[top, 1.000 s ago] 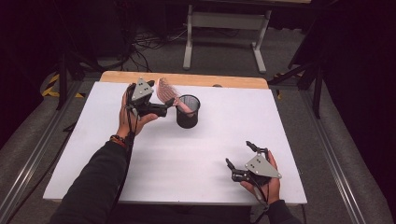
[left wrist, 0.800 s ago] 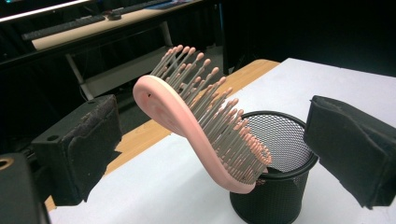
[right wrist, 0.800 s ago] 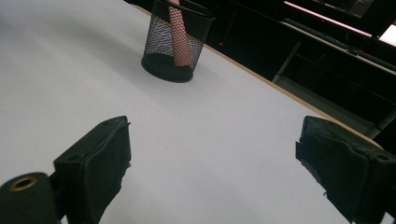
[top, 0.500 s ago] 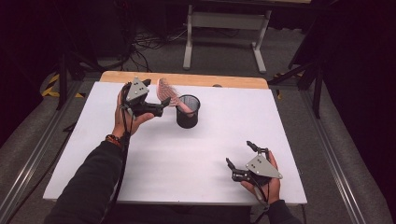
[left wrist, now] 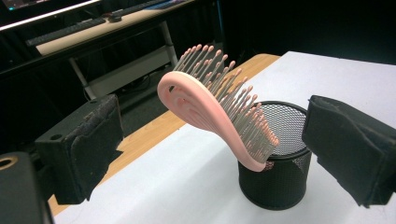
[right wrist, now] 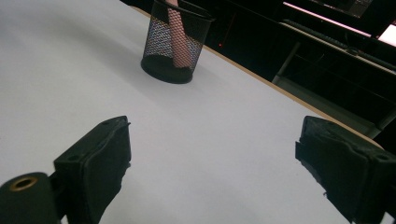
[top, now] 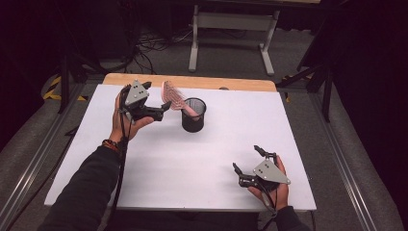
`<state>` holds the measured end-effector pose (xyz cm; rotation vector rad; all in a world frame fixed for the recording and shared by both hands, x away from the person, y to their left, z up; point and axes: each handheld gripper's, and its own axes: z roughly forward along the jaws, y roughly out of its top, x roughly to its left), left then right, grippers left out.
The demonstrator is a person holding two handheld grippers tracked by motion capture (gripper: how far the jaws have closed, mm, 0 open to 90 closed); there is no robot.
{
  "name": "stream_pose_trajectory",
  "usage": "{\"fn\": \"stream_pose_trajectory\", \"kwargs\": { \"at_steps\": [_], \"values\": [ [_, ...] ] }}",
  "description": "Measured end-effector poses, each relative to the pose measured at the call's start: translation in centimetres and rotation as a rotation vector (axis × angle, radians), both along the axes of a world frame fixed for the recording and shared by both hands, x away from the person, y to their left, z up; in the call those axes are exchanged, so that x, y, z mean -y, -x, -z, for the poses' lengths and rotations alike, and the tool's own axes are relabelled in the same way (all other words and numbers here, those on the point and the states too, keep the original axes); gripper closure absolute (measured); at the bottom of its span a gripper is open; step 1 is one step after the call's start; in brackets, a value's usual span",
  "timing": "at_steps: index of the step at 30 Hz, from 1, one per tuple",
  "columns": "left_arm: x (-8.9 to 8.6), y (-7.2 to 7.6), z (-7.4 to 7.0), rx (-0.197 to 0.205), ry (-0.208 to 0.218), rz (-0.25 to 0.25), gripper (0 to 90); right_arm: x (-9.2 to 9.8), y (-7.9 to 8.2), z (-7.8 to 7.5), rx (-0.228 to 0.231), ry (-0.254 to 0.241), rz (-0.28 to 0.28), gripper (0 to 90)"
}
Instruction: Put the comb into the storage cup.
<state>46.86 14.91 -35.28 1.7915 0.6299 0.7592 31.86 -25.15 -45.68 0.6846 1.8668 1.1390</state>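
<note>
The right gripper [top: 246,166] is resting at the near right of the table [top: 144,168], jaws spread and grasping nothing, well apart from the work. Farther off, the left gripper [top: 161,107] is hovering just left of the pink hairbrush [top: 174,98], jaws released on either side of empty air. The brush is standing handle-down in the black mesh cup [top: 193,115] at mid-table, its long axis leaning up and left toward that gripper, making the left hand [top: 126,120] the nearer one. The left gripper view is showing the bristles [left wrist: 233,107] facing up and away; the right gripper view is showing the handle [right wrist: 177,32] through the mesh.
</note>
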Motion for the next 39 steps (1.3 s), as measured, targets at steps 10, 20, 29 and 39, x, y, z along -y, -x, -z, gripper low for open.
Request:
{"fn": "stream_pose_trajectory", "kwargs": {
  "at_steps": [10,20,29,39],
  "values": [
    [-0.6,0.9,-0.2,0.010,-0.015,0.021,5.2,0.0,0.0,0.0,-0.001,0.001,0.002,10.5],
    [-0.7,1.9,0.3,0.024,-0.043,0.037,5.3,-0.1,0.0,0.1,-0.004,0.005,0.001,10.4],
    [-1.0,3.0,0.4,0.058,-0.080,0.056,5.8,0.0,0.0,0.1,0.004,0.002,0.011,10.4],
    [-1.6,4.2,0.6,0.076,-0.084,0.068,5.7,0.0,-0.1,0.0,0.006,0.001,0.022,9.2]
  ]
}}
